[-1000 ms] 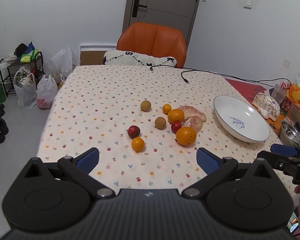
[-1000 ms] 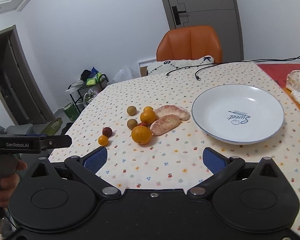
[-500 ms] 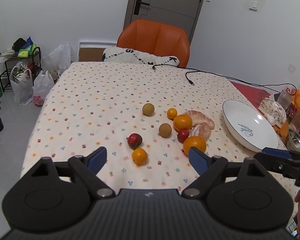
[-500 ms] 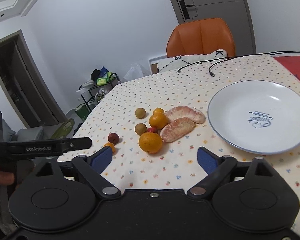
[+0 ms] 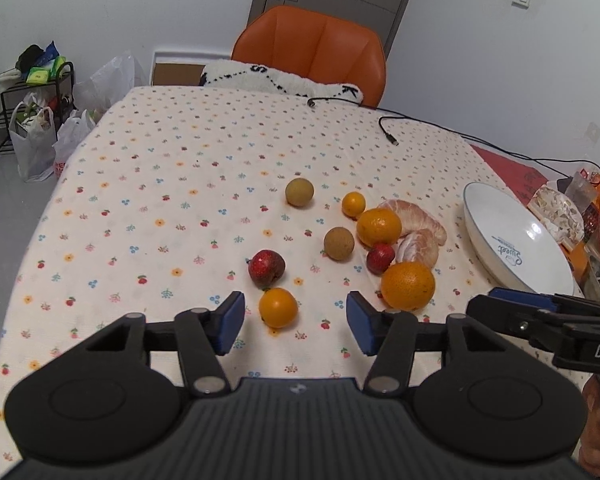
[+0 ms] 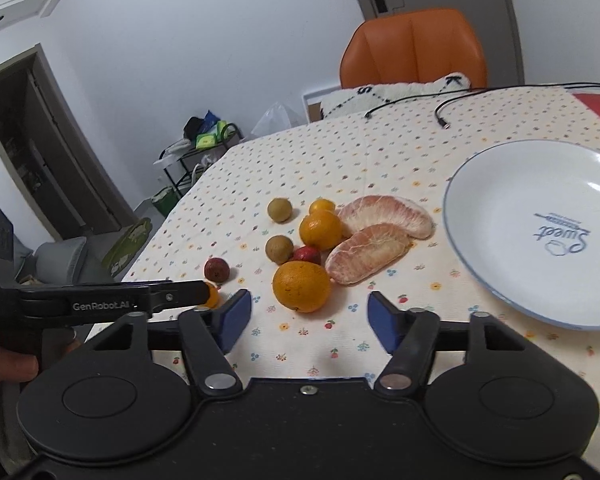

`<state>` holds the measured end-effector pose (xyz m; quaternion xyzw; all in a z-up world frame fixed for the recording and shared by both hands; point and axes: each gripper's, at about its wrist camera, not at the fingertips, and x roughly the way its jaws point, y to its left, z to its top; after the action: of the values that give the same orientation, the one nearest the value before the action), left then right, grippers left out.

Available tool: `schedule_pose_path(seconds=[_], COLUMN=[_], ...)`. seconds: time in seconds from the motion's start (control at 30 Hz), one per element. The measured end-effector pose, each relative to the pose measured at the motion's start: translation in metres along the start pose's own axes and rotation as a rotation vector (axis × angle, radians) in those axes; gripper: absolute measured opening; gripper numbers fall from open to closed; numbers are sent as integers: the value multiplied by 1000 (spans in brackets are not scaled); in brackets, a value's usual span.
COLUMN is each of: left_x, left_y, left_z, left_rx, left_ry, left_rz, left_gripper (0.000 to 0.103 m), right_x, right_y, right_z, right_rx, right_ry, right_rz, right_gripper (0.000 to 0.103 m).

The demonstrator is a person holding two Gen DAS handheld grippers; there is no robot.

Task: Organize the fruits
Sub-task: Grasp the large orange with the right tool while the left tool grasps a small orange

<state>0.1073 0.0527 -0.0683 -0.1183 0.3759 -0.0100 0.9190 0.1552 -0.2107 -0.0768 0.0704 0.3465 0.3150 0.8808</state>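
two sets of blue-padded jaws stand spread and empty: our left gripper (image 5: pixel 296 322) lines up on the small round orange fruit (image 5: pixel 278 307) nearest us on the flowered tablecloth (image 5: pixel 160 184), so we should settle both pads level around it before clenching, clear of the dark red strawberry (image 5: pixel 266 268) touching it behind. our right gripper (image 6: pixel 309 318) faces the large orange (image 6: pixel 301 286). the right view shows the white shallow plate (image 6: pixel 500 184) bare, while there the left tool hides most of that small fruit.

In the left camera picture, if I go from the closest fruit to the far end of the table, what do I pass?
Small orange → dark red fruit → brown round fruit → second brown round fruit → black cable end → fluffy cushion → orange chair.
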Motion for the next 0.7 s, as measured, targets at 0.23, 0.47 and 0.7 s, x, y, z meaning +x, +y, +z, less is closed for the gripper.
schedule_pose_path(seconds=[0.23,0.47,0.7], left_x=[12,22,16], left_y=[2,9,10], left_z=[0,-1,4], left_rx=[10,13,5], left_ry=[30,41,20], left_rz=[-1,-1,-3], left_gripper=[46,25,22], right_x=[19,41,50], right_y=[-2,3,11], right_z=[3,6,5], right_rx=[15,-4,-27], right_ry=[21,35,38], right_rz=[3,-27,-30], right_gripper=[58,58,39])
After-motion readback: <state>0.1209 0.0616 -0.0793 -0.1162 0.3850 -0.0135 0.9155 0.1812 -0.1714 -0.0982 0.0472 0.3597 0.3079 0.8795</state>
